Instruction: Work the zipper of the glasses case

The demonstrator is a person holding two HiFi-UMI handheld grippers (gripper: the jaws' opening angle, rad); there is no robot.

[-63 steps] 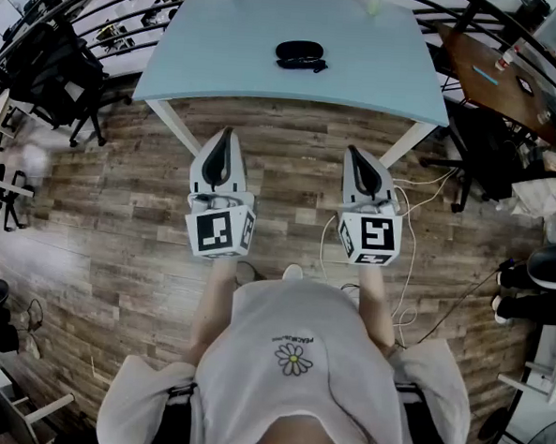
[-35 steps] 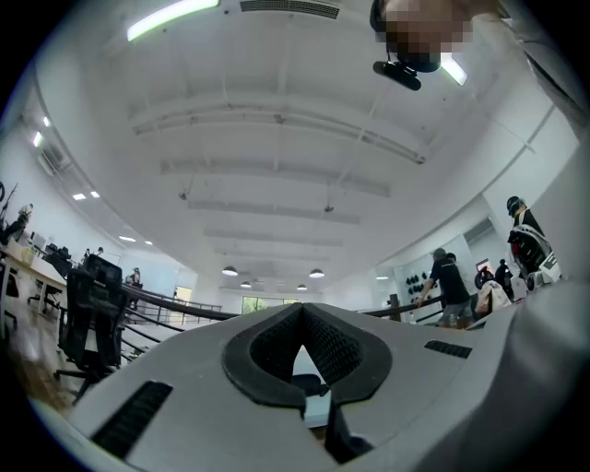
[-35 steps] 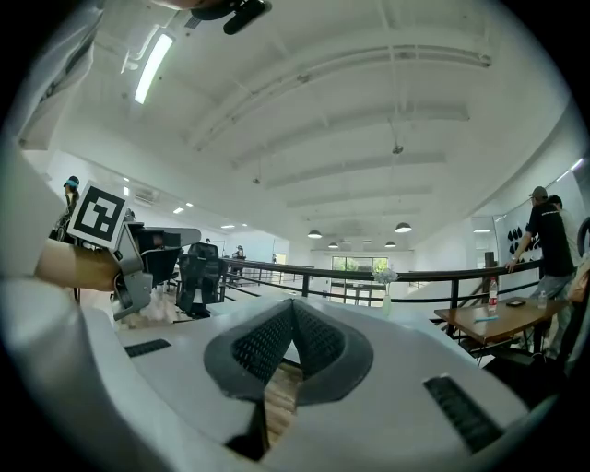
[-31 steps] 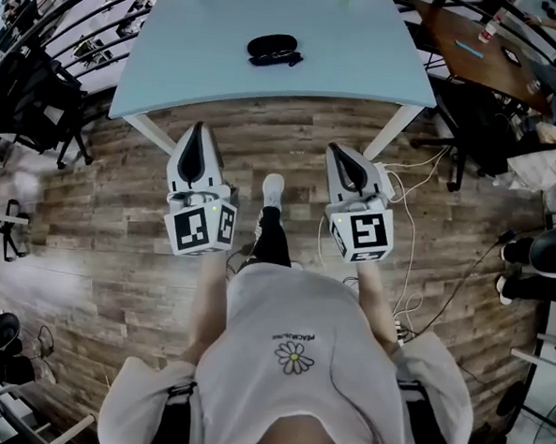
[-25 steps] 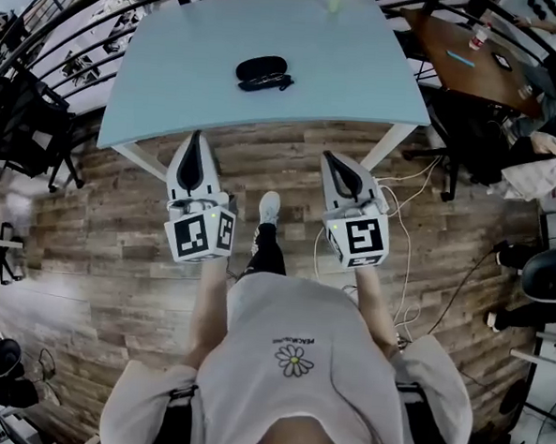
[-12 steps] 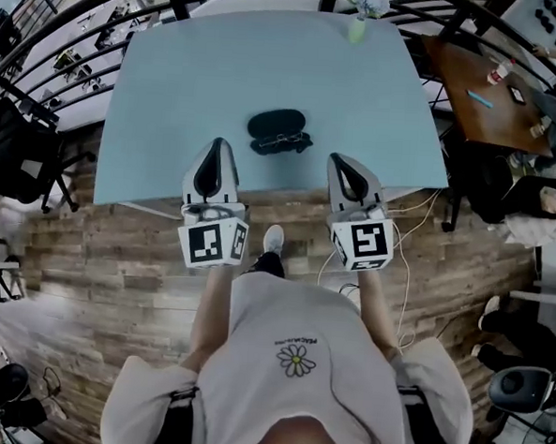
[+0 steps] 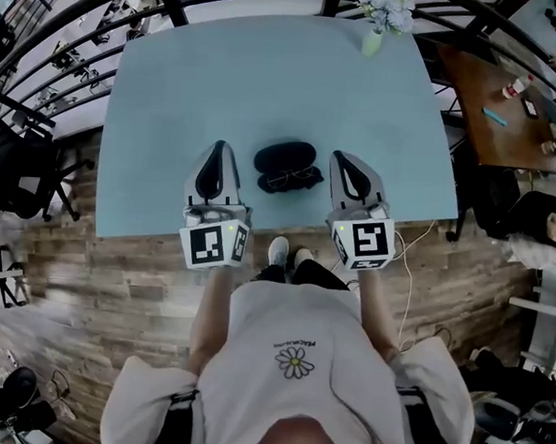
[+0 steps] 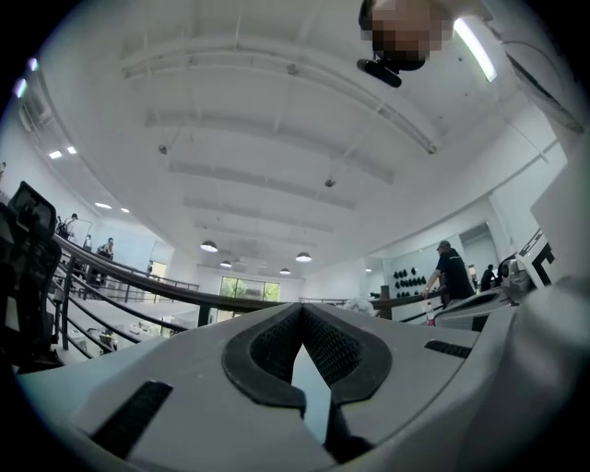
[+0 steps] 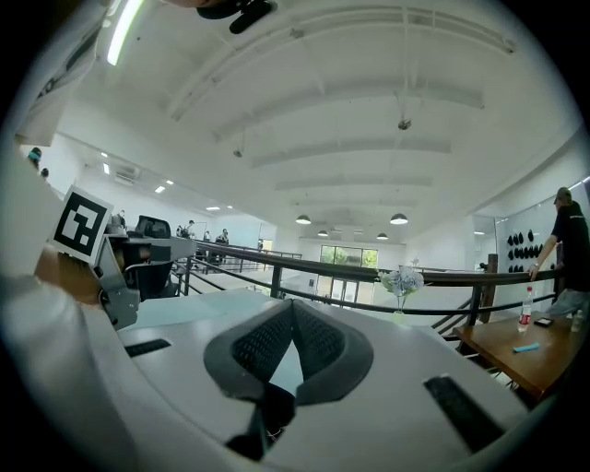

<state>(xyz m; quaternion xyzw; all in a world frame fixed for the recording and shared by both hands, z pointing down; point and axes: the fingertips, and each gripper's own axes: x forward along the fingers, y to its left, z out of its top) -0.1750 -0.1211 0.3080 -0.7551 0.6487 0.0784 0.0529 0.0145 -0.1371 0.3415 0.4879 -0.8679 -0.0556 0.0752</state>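
Flower vase [image 7: 373, 42] on blue table [image 7: 182, 98]

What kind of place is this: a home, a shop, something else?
Probably an open-plan office or lab on an upper level: a curved black metal railing edges the wood-plank floor, black office chairs stand nearby, and the white ceiling is high.

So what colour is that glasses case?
The glasses case is black; the head view shows it best.
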